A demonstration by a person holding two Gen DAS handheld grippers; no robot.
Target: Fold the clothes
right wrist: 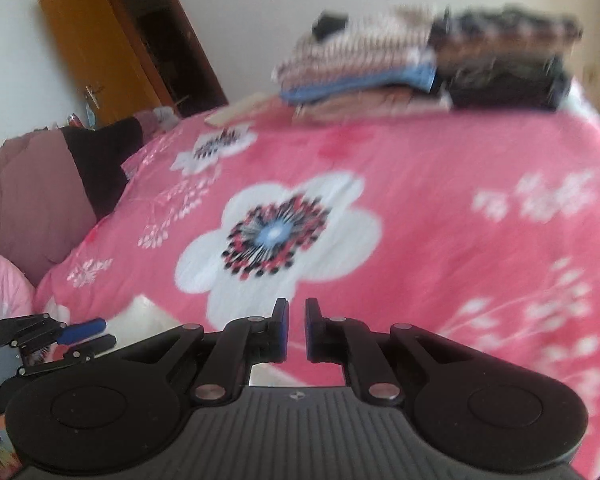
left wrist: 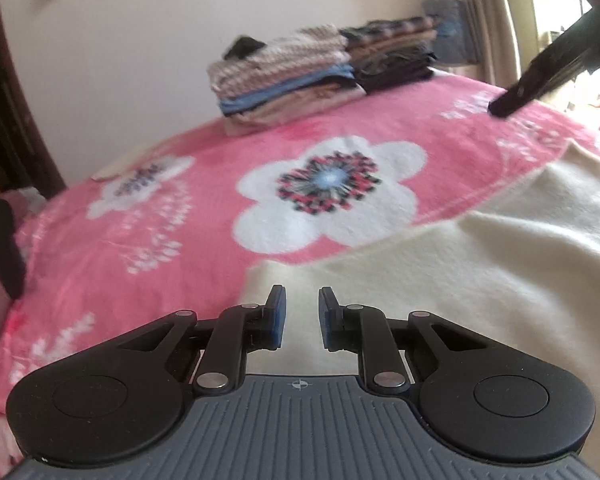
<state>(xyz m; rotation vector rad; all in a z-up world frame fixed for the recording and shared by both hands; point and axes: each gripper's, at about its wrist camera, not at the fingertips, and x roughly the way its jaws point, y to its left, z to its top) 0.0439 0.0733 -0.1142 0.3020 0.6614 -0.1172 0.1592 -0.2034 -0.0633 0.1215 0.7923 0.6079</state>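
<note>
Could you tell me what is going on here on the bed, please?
A person is folding clothes with two tools. The left hand-held gripper is open above a cream garment spread on the pink floral blanket. The right hand-held gripper is open, holding nothing. Folded clothes are stacked by the wall.

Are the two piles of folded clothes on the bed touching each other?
Touching. In the left wrist view the striped pile and the dark pile press side by side on the pink blanket, with no gap showing.
</note>
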